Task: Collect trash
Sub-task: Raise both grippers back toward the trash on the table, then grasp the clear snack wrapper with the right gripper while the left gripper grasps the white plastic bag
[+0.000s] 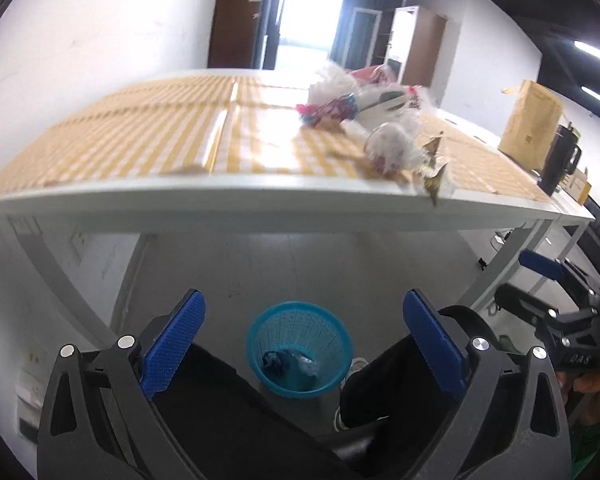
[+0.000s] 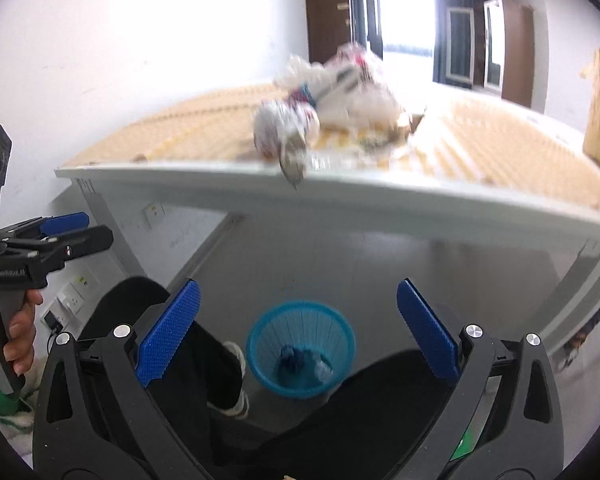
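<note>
Trash waits in two places. A heap of crumpled clear plastic bags and wrappers (image 1: pixel 364 120) lies on the checked yellow cloth of the surface (image 1: pixel 260 200), bunched toward its near edge, with a brown scrap (image 1: pixel 436 184) poking over the lip. Below, on the floor between the person's dark-trousered legs, stands a blue mesh wastebasket (image 1: pixel 299 346) with a few pieces already lying at its bottom, one dark blue and one that looks like clear plastic, though blur makes that uncertain.

Both pairs of tongs are empty. The left tongs (image 1: pixel 304 344) are spread wide, blue pads well apart with nothing between them, framing the basket from above. The right tongs (image 2: pixel 298 332) are spread just as wide and bare, also looking down over the basket with the surface edge ahead.

That posture fits hands between loads: jaws wide so either can drop straight onto the next piece. The basket sits right under the near edge, likely so each carry is short. Judging by the heap, most of the collecting remains, and the overhanging scrap seems the easiest next pick.
</note>
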